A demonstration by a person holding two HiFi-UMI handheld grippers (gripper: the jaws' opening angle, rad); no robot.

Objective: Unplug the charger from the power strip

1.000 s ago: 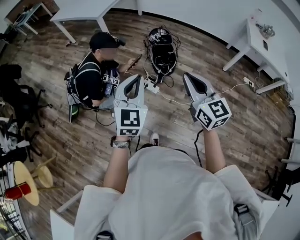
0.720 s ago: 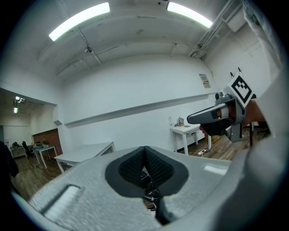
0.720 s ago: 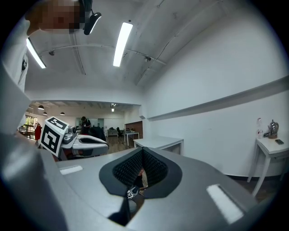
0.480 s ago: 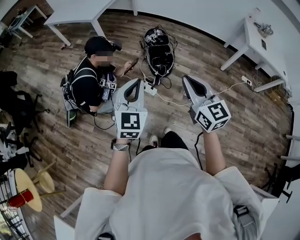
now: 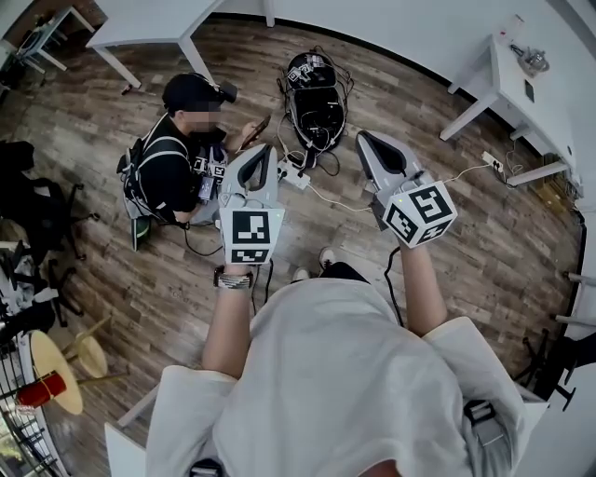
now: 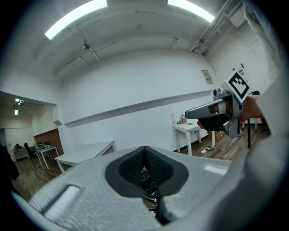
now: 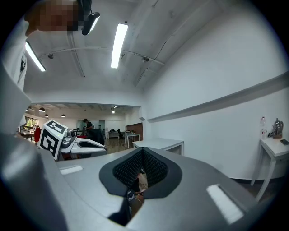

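A brown wood-plank floor (image 5: 466, 224) runs up to plain white walls (image 6: 135, 85). A long white table (image 5: 140, 23) stands near the far wall and a small white table (image 5: 507, 70) at the right. Black office chairs (image 5: 37, 210) crowd the left side. Strip lights (image 6: 74, 16) glow on the ceiling.

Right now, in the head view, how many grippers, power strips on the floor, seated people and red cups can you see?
Grippers: 2 (left gripper, right gripper)
Power strips on the floor: 2 (middle power strip, far-right power strip)
Seated person: 1
Red cup: 1
Total: 6
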